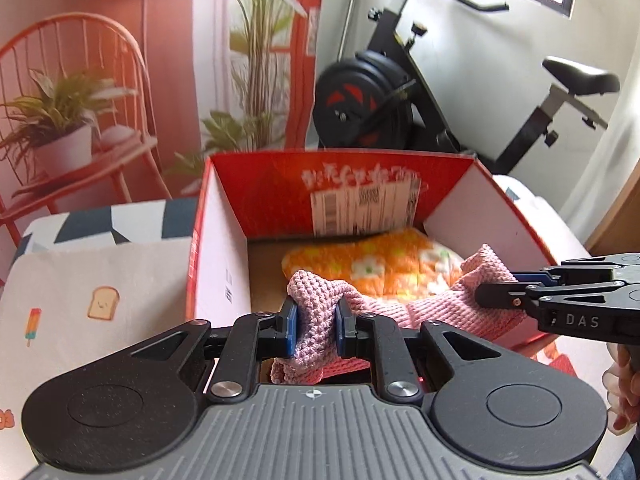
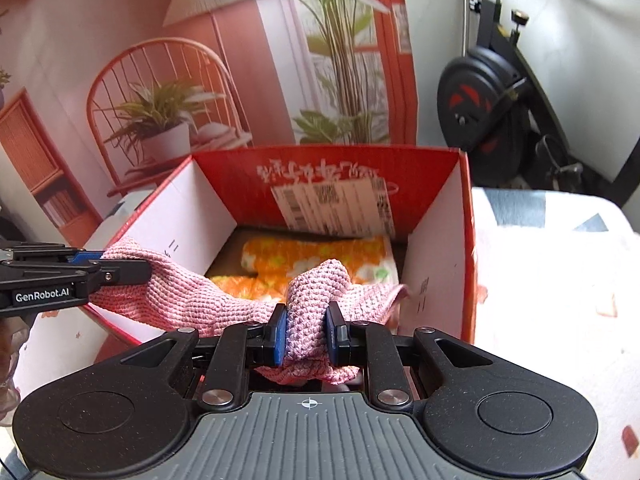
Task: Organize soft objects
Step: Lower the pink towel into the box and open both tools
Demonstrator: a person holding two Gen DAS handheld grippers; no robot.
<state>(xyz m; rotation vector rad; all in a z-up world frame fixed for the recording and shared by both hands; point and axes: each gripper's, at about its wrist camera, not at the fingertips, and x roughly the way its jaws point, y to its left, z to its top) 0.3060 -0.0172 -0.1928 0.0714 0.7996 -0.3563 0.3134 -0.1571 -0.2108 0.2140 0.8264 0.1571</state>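
1. Left gripper [image 1: 316, 330] clamps one bunched end of the pink knitted cloth [image 1: 432, 304].
2. Right gripper [image 2: 306, 336] pinches the other end.
3. Cloth hangs over the red box [image 2: 466, 240], above an orange flowered cloth [image 2: 316, 256] inside.

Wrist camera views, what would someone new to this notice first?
First, the pink knitted cloth, stretched between the left gripper and the right gripper, each clamped on an end over the near edge of the red cardboard box. Next, the orange flowered cloth lying folded on the box floor, under the pink one. Behind the box stand a black exercise bike and a pink backdrop showing a chair and plants.
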